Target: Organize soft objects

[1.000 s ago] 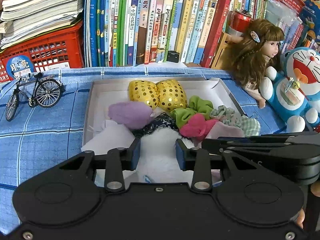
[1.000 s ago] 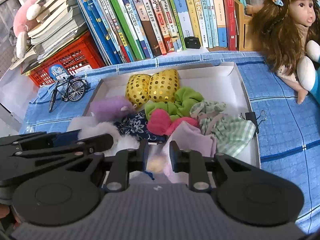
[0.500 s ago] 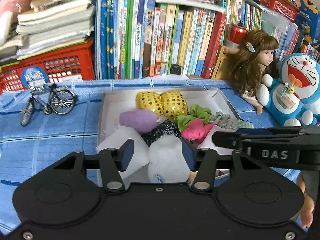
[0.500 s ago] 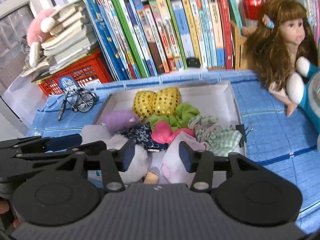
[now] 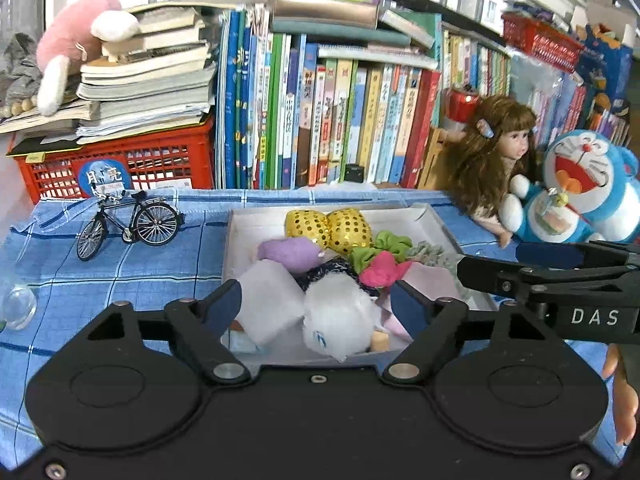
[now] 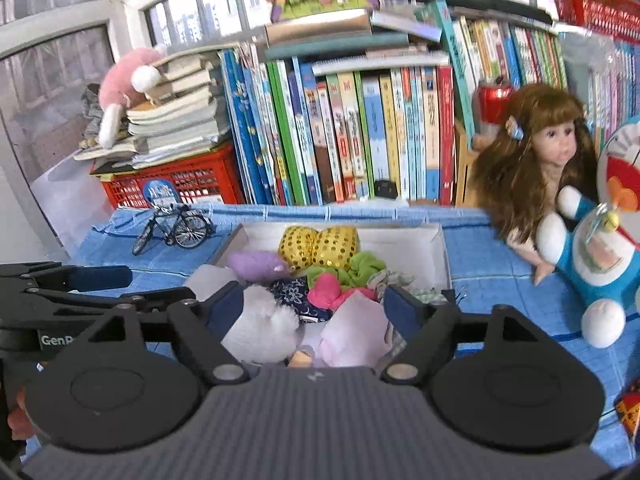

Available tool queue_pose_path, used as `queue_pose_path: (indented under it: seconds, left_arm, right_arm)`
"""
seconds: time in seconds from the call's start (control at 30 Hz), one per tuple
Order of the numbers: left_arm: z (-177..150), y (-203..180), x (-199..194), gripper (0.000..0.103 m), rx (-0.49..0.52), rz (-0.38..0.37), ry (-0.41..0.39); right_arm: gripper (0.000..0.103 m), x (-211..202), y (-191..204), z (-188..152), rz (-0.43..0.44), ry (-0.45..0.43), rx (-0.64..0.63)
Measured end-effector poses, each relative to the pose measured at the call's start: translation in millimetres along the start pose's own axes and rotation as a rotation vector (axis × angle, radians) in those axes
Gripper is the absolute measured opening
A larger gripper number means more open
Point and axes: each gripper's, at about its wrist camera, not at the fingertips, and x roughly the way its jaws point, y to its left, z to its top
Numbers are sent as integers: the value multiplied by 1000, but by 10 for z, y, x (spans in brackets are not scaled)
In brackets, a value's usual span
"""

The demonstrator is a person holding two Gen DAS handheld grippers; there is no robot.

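Opening over 1 white box (image 5: 236,240) on blue checked cloth (image 5: 120,280): left gripper (image 5: 318,306) and right gripper (image 6: 314,304), jaws spreading, nothing pinched. Below the left gripper's tips lies a white fluffy toy (image 5: 338,320); below the right's, a pale pink cloth (image 6: 356,334). Ahead of both: purple plush (image 5: 290,250), 2 gold sequin pouches (image 5: 330,228), green scrunchie (image 5: 380,246). Beyond the box, left: toy bicycle (image 5: 128,226).
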Motion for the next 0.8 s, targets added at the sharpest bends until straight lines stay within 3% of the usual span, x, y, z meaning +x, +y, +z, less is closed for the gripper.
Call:
queue_pose_path:
  seconds: [0.23, 0.3, 0.43, 0.57, 0.8]
  left_arm:
    - [-283, -77, -445, 88, 12, -31, -79]
    - [-415, -108, -580, 91, 22, -30, -113]
    - [-762, -195, -837, 96, 49, -8, -214]
    - [-1122, -272, -1032, 98, 78, 28, -301]
    - [-1637, -219, -1166, 98, 9, 40, -299]
  right_arm:
    - [91, -480, 54, -195, -9, -127, -40]
    - [100, -612, 60, -282, -14, -168, -35]
    - [103, -889, 79, -546, -32, -273, -45]
    - [103, -1062, 93, -833, -38, -325, -54]
    - [103, -1216, 140, -1310, -77, -372, -67]
